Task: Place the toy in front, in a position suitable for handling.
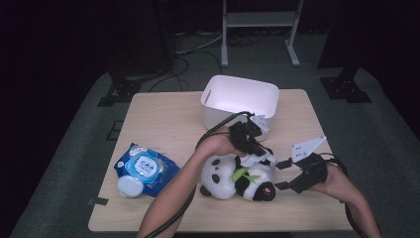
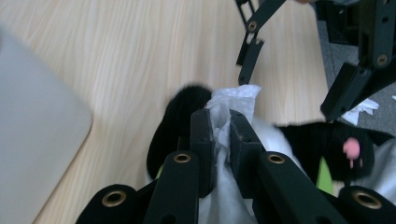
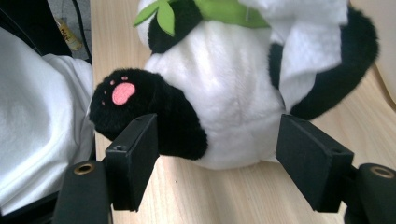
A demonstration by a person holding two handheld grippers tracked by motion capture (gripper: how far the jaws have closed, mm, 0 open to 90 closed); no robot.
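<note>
the left hand-held gripper (image 2: 220,135) pinched a crumpled white wipe (image 2: 231,100) against the black-and-white plush panda (image 1: 236,177) lying on the light wooden surface (image 1: 163,119), while the right hand-held gripper (image 3: 219,154) stood spread just beside the toy's belly.

My table (image 1: 163,124): bin (image 1: 240,99) at back; panda (image 1: 237,178) in front of it; wipes pack (image 1: 146,168) to panda's left.
</note>
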